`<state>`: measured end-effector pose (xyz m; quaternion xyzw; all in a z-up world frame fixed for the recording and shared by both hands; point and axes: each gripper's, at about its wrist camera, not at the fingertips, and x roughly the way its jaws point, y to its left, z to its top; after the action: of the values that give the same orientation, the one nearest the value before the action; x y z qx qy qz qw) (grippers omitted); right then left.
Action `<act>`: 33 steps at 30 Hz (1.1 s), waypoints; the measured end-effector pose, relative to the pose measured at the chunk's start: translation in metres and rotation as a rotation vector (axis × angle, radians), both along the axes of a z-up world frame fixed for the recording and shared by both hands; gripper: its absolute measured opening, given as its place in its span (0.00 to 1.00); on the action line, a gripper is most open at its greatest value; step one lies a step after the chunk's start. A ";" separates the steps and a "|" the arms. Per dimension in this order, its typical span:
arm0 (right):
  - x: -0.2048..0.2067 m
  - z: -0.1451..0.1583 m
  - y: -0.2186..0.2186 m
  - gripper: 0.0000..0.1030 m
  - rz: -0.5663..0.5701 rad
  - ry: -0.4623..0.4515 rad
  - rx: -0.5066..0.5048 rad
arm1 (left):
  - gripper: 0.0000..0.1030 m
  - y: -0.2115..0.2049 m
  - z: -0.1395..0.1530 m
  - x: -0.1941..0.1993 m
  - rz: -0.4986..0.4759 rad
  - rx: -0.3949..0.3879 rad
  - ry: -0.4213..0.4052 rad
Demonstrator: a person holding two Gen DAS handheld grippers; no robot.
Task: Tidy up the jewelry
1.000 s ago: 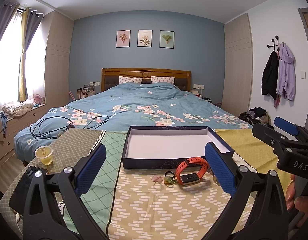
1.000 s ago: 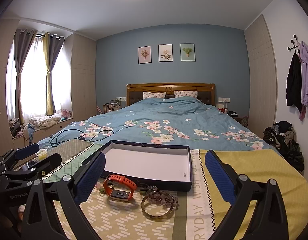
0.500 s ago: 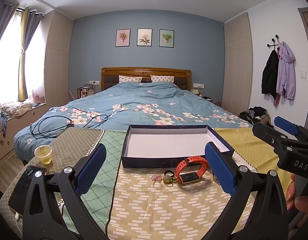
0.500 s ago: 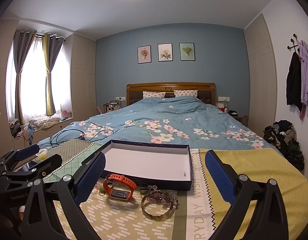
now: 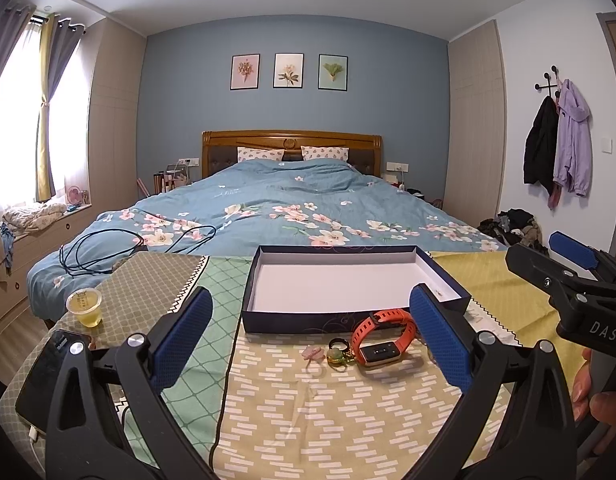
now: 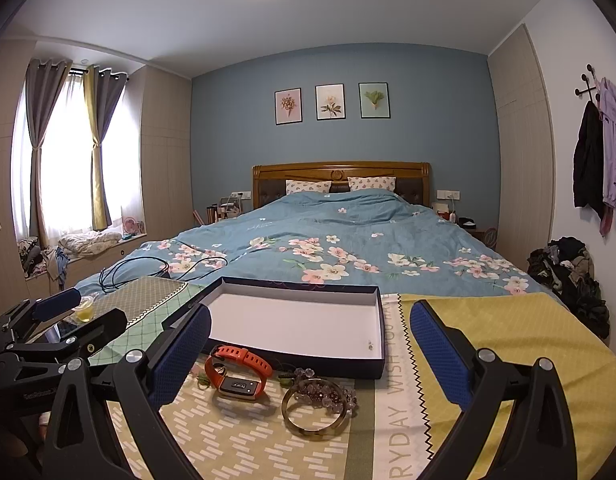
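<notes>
The jewelry lies on the patterned cloth just in front of the navy box: an orange watch, a bangle with a beaded bracelet lying across its far rim, a small ring and a pink trinket too small to make out. The box holds only one tiny item near its right corner. Both the left gripper and the right gripper hover with fingers spread wide, gripping nothing. In the left view a finger hides the bangle.
</notes>
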<state>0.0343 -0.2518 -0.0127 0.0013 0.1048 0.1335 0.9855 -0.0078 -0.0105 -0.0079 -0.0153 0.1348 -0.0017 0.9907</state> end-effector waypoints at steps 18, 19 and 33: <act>0.014 -0.010 -0.001 0.93 0.020 0.092 -0.004 | 0.94 0.000 -0.004 0.027 -0.031 0.014 0.088; 0.018 -0.013 -0.001 0.93 0.018 0.120 -0.013 | 0.94 0.000 -0.006 0.032 -0.040 0.017 0.109; 0.070 -0.071 -0.014 0.60 0.088 0.540 0.015 | 0.68 -0.022 -0.042 0.095 -0.218 0.099 0.327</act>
<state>0.1044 -0.2659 -0.0835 0.0394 0.3628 0.1716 0.9151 0.0870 -0.0329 -0.0500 0.0480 0.2949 -0.0998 0.9491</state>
